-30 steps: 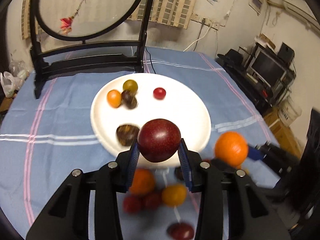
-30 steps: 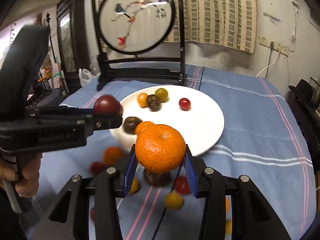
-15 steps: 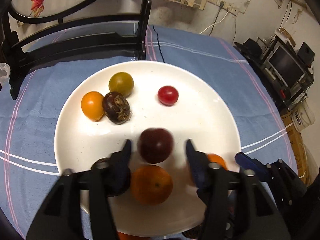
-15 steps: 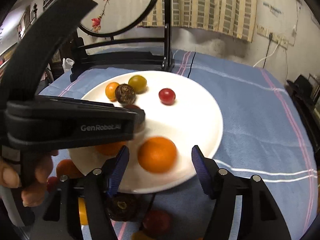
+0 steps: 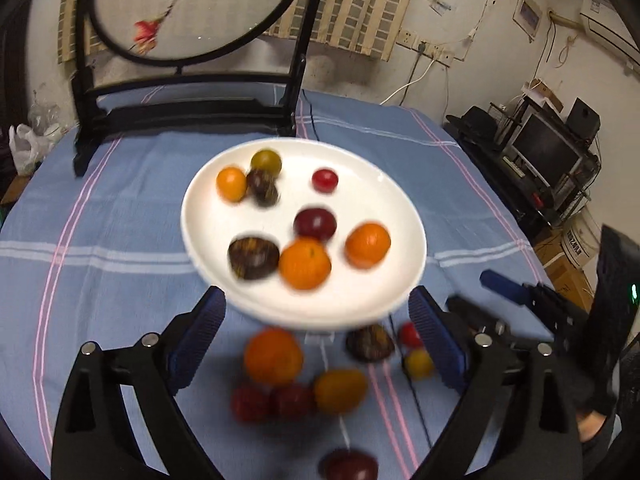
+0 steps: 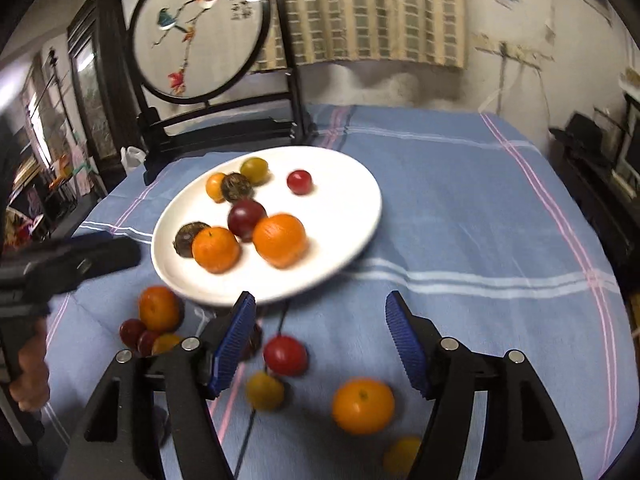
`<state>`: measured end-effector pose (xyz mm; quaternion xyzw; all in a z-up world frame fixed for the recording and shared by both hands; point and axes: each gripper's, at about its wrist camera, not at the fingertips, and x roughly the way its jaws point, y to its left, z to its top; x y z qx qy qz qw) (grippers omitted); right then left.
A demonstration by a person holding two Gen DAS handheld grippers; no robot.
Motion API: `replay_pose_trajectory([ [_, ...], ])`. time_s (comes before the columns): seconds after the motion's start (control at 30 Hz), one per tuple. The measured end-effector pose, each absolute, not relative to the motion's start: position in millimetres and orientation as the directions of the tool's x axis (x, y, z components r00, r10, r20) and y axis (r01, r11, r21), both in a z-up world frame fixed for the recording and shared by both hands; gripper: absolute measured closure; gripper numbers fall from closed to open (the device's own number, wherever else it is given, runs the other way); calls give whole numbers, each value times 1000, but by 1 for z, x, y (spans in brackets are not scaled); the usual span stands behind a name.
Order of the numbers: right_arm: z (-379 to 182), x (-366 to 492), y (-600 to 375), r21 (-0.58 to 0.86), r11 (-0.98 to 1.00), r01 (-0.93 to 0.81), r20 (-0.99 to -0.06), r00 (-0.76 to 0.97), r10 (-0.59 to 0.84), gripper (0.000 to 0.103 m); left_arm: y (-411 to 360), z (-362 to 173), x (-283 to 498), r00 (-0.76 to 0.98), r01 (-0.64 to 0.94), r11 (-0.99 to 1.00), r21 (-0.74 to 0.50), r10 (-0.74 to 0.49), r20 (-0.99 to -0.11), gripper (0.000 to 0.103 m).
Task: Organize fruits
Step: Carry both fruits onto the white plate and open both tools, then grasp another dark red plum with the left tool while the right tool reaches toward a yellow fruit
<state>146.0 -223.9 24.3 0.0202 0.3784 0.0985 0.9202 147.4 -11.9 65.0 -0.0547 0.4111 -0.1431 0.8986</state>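
Note:
A white plate (image 5: 400,200) (image 6: 352,184) holds several fruits. Among them are a dark red plum (image 5: 315,223) (image 6: 246,214) and two mandarins (image 5: 368,245) (image 6: 279,240), side by side near its front. My left gripper (image 5: 316,308) hangs over the plate's near rim, its jaws opening wide with nothing between them. My right gripper (image 6: 320,304) hovers just in front of the plate, jaws opening and empty. Loose fruits lie on the blue cloth under both: a mandarin (image 5: 273,356), a red tomato (image 6: 285,355), another mandarin (image 6: 363,405).
A black wooden stand with a round painted screen (image 5: 188,108) stands behind the plate. A thin black cable (image 6: 256,412) runs across the cloth among the loose fruits. A hand (image 6: 30,372) holds the left gripper at the left edge of the right wrist view.
Both grippers have let go: the plum and the mandarin they carried now lie on the plate. Both have pulled back toward the near rim and their jaws have spread.

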Motion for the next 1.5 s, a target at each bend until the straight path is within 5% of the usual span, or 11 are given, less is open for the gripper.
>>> replay_pose_trajectory([
  [0.6,0,98,-256,-6,995,-102,-734,676,65,33,-12,23,54,558,227,952,-207,-301,-773,10],
  [1.2,16,85,-273,32,995,-89,-703,706,86,33,-45,-16,59,464,277,947,-163,-280,-840,9],
  [1.3,15,86,-277,39,997,-72,-708,702,79,24,-48,-17,59,468,276,949,-150,-269,-842,5],
  [1.5,4,88,-276,40,997,-73,-743,664,79,23,-64,-24,55,479,329,944,-35,-199,-855,4],
])
